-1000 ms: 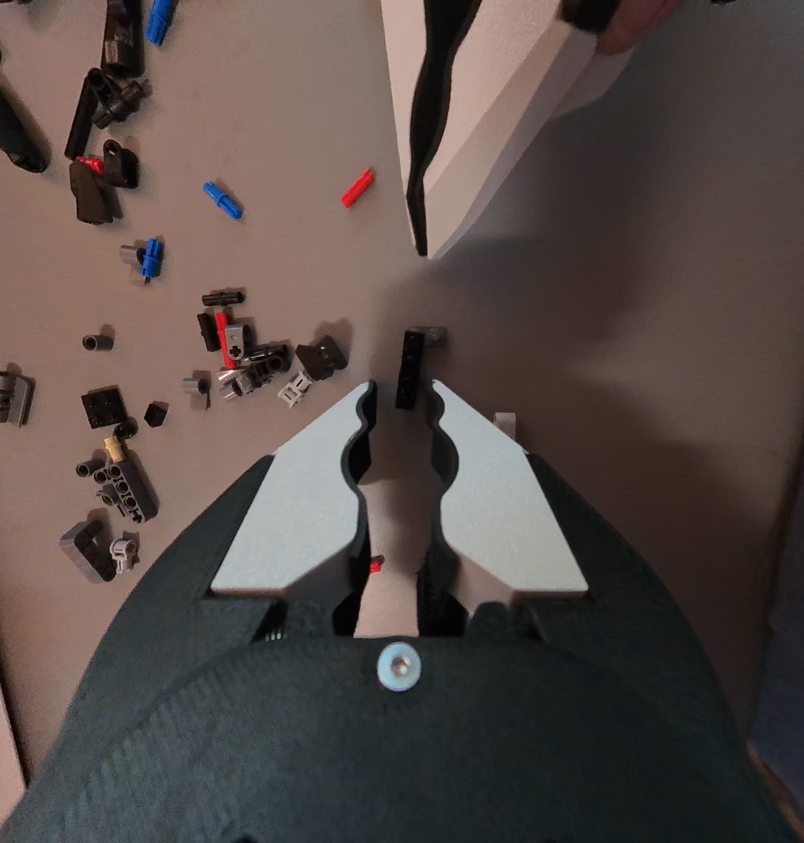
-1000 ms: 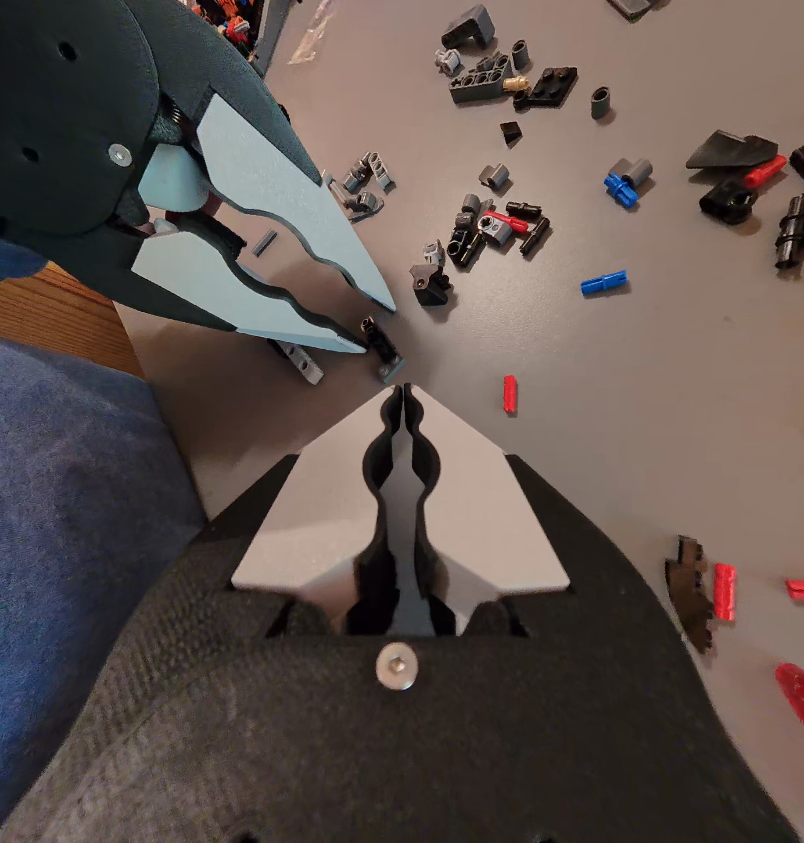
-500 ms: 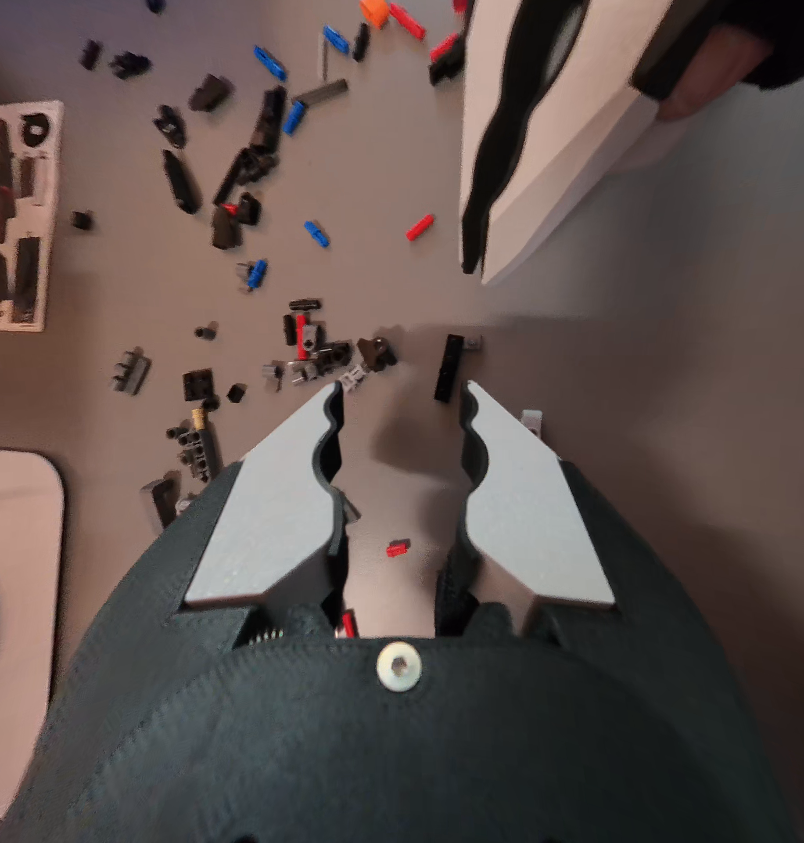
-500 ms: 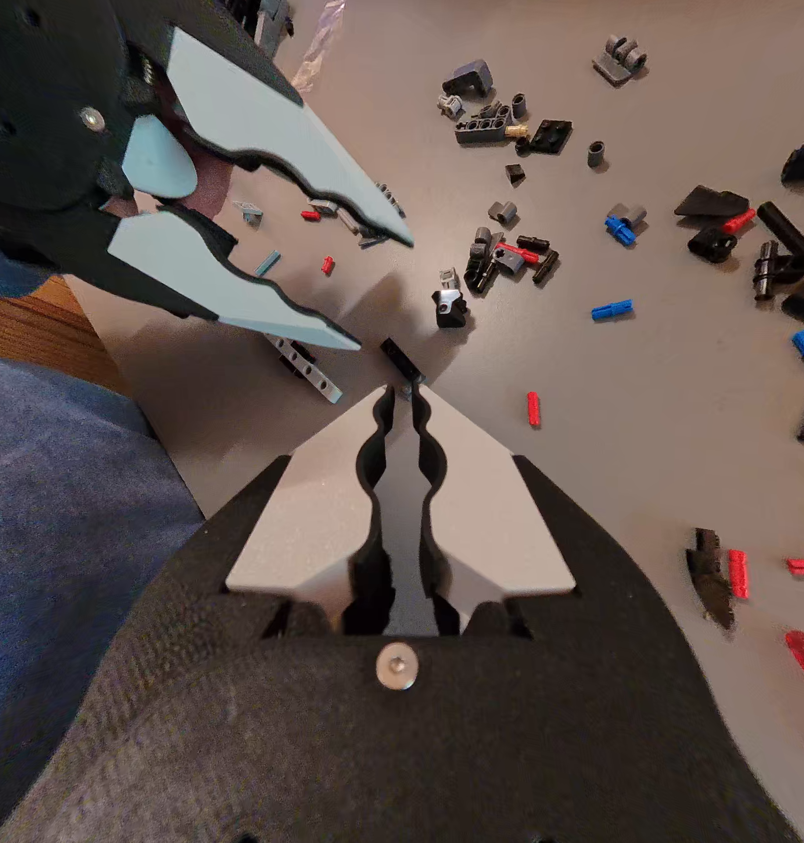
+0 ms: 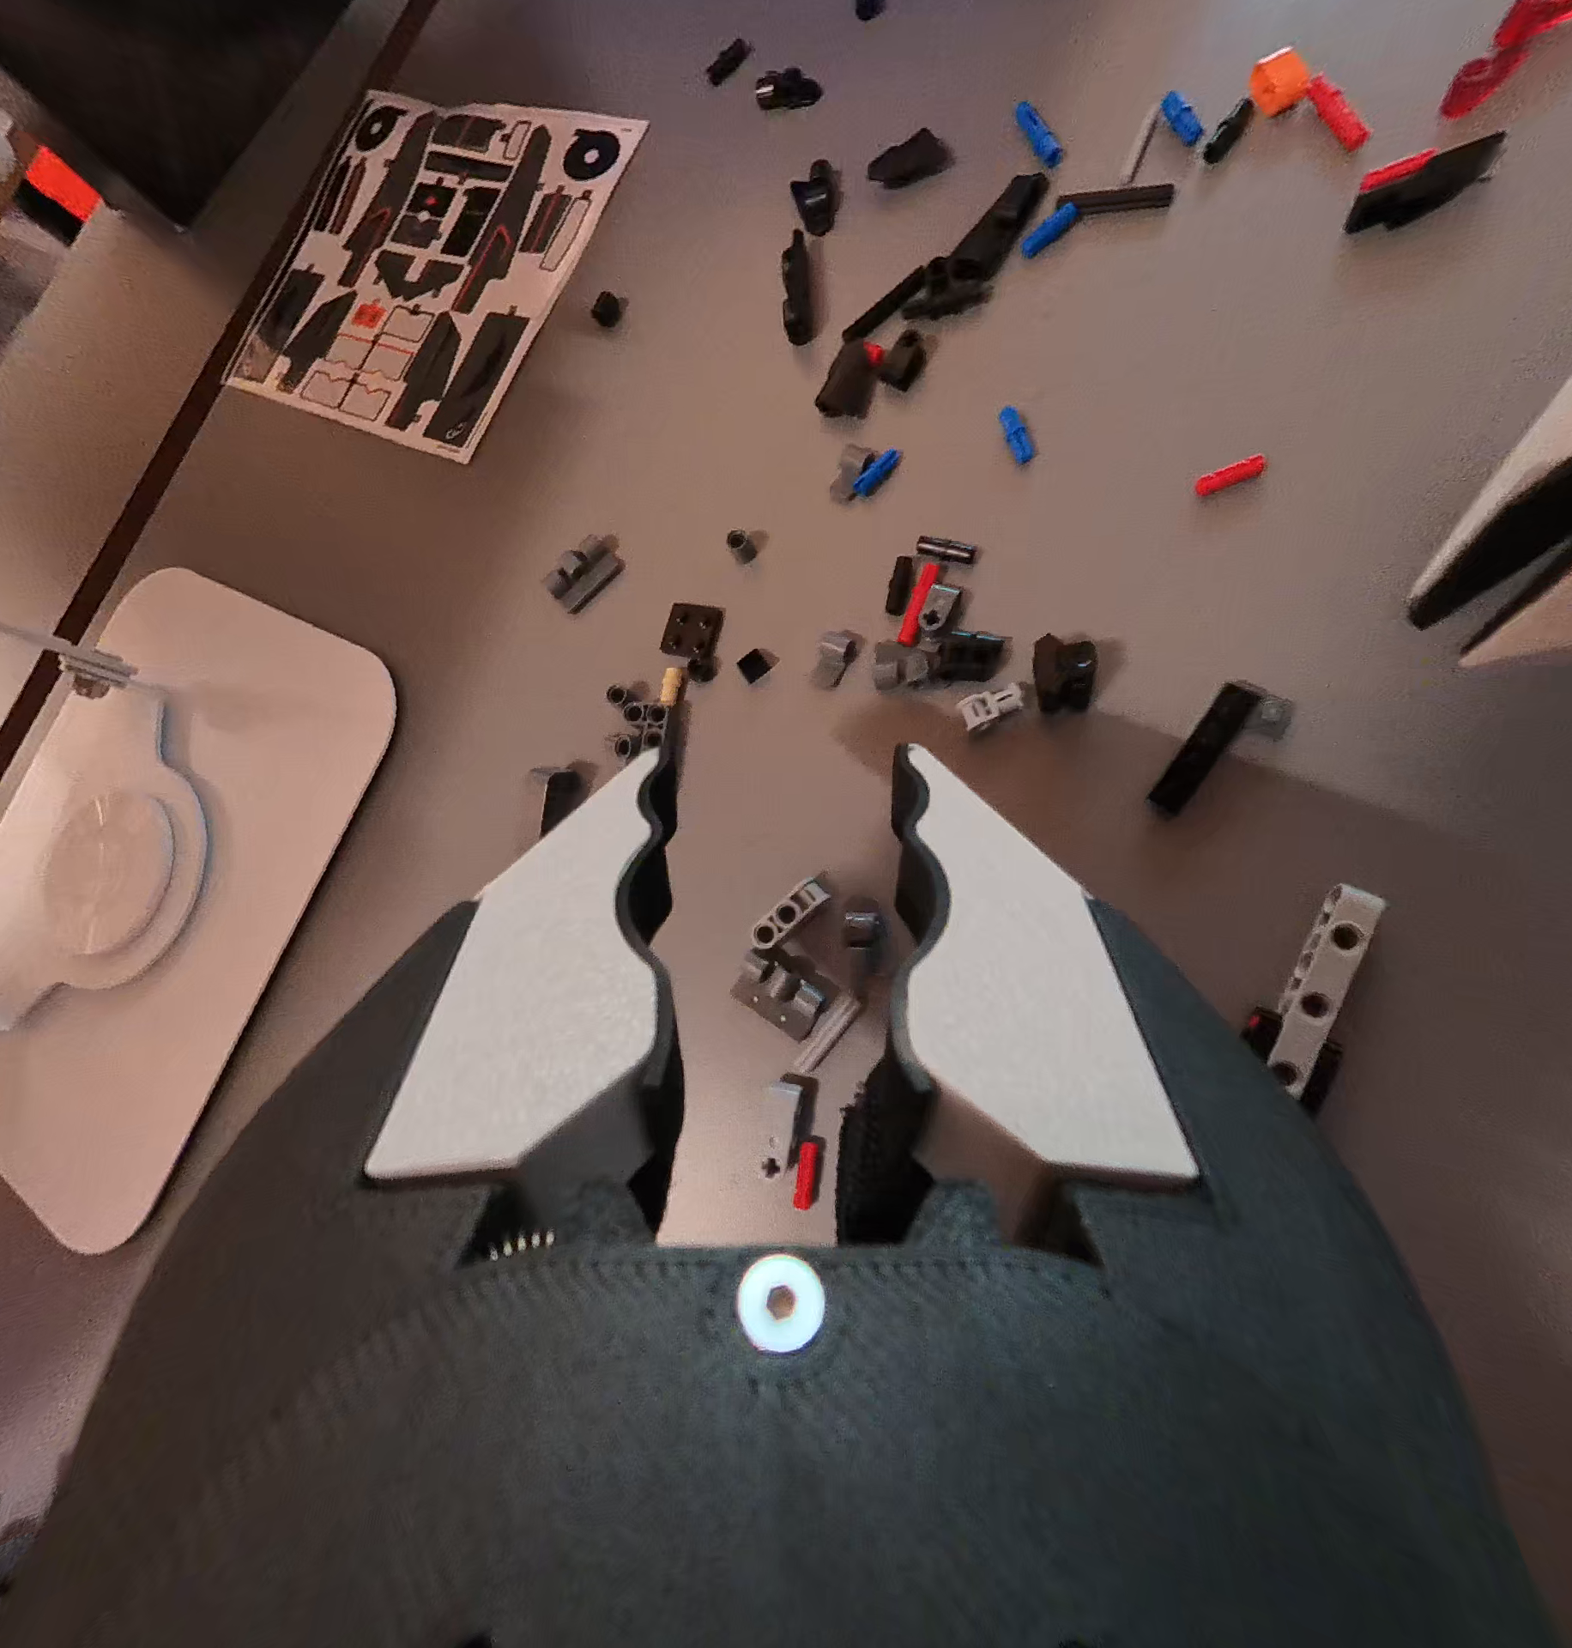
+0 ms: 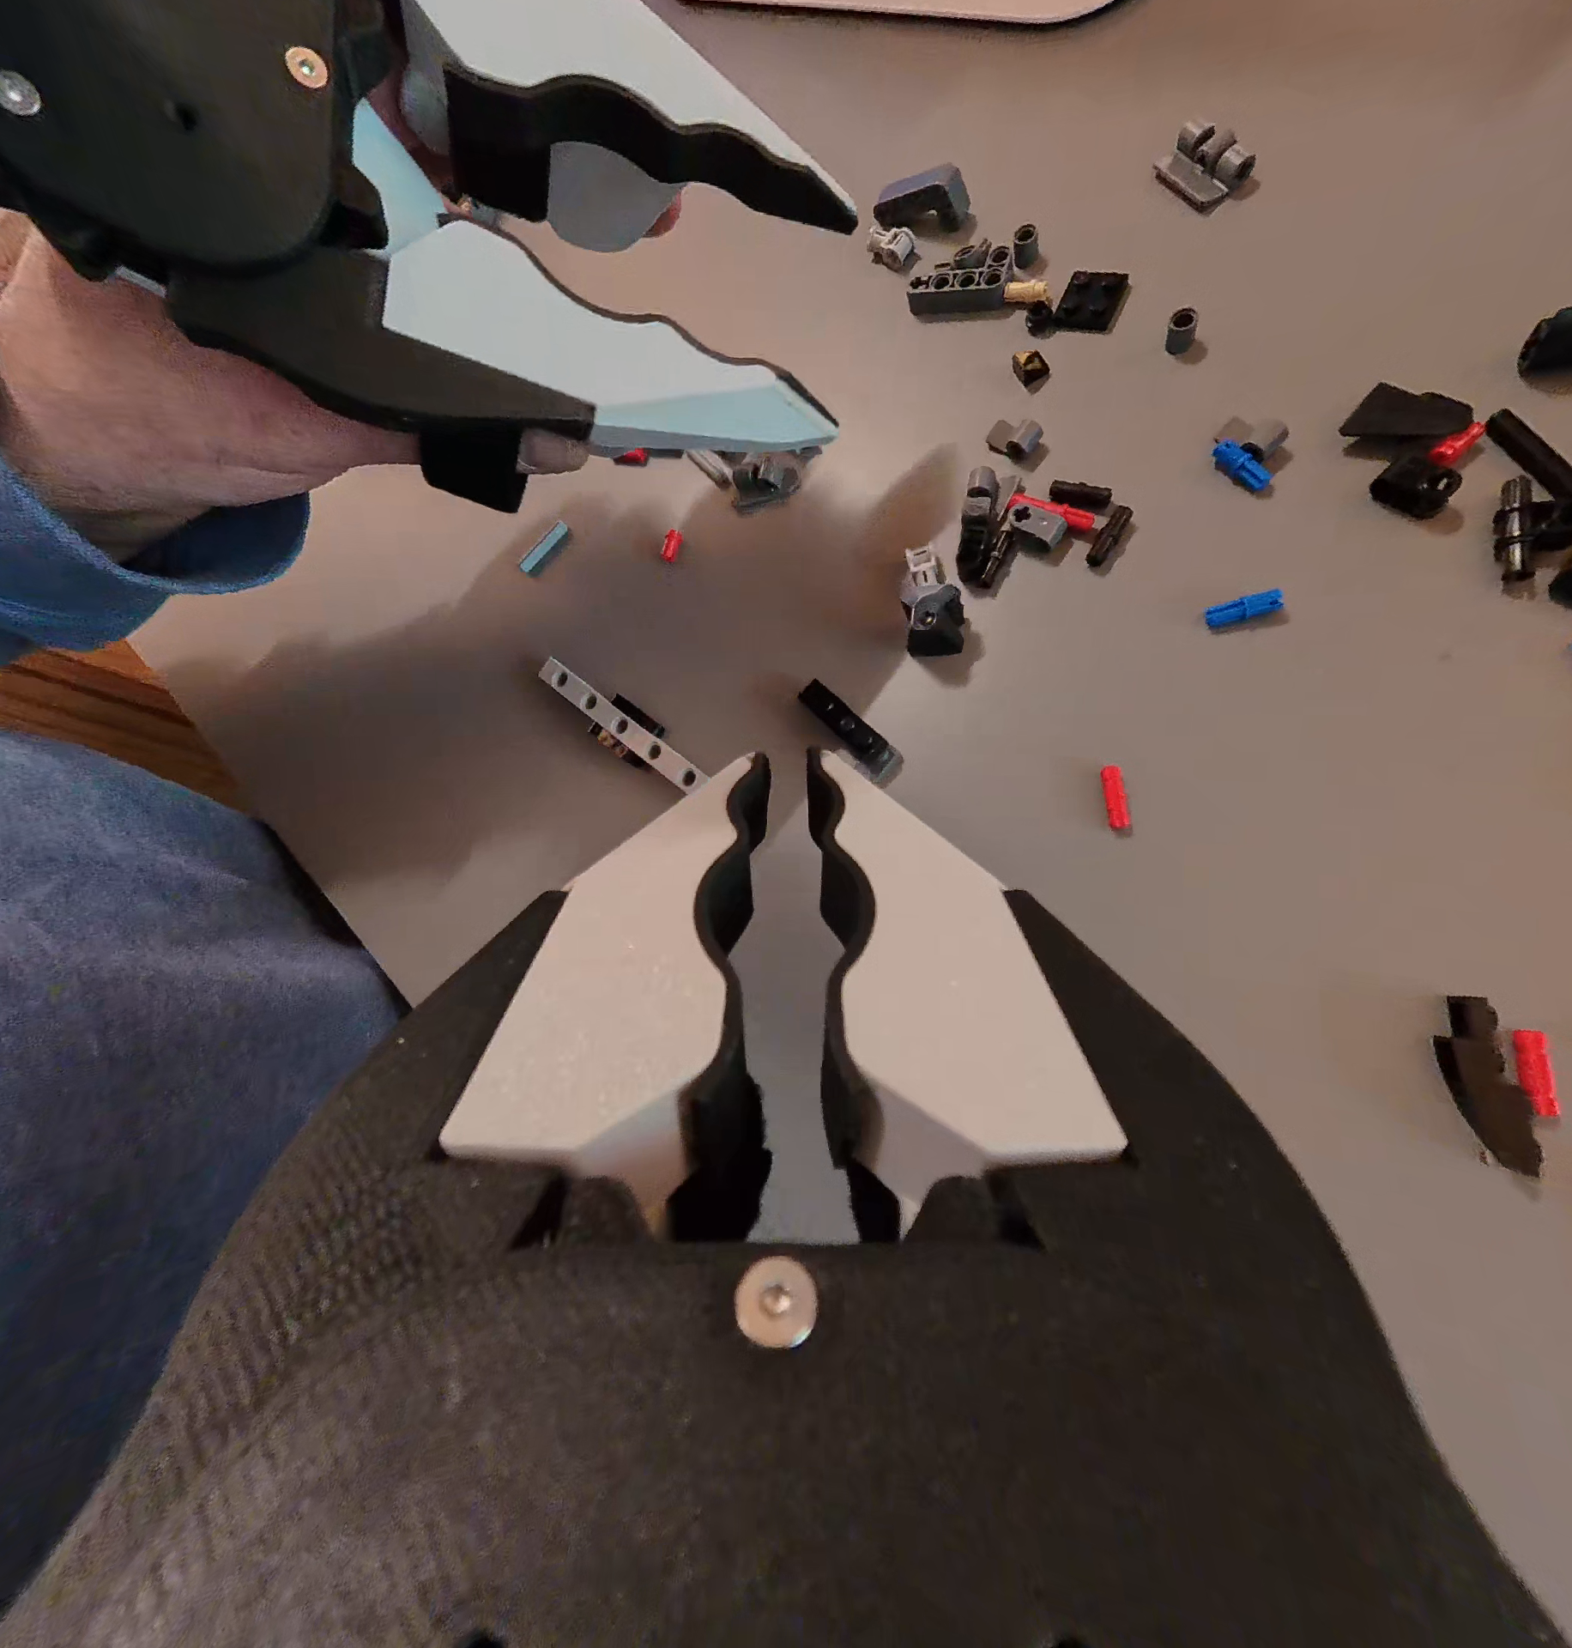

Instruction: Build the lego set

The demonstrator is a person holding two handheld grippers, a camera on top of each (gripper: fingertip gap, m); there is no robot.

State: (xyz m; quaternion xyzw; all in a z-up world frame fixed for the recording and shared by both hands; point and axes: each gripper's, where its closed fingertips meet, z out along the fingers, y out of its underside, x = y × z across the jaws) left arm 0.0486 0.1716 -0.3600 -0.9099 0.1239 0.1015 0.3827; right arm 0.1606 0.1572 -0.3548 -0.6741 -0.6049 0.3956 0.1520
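Observation:
Loose Lego pieces lie scattered on a grey table [image 5: 1299, 892]. My left gripper [image 5: 787, 758] is open and empty, held above the table; small grey pieces [image 5: 791, 963] lie on the table below the gap between its fingers. It also shows in the right wrist view [image 6: 836, 325], at upper left, held by a hand. My right gripper [image 6: 787, 760] is open a narrow gap and empty. A black beam with a grey end piece [image 6: 845, 722] lies just past its tips and also shows in the left wrist view [image 5: 1206, 749]. A light grey holed beam [image 6: 617, 727] lies to its left.
A sticker sheet [image 5: 435, 267] and a white pad [image 5: 230, 892] lie at the left. Black, blue and red pieces are spread over the far table, among them a red pin [image 6: 1114, 796] and a blue pin [image 6: 1243, 608]. The table edge and a blue sleeve [image 6: 96, 981] are at lower left. My right gripper's tips are some 8 centimetres from the red pin [image 6: 1114, 796]. Seen from the left wrist view [image 5: 1230, 473] as well.
My left gripper has risen, swung left away from the black beam, and opened wider. My right gripper has gone from shut to slightly open. The black beam has stayed on the table.

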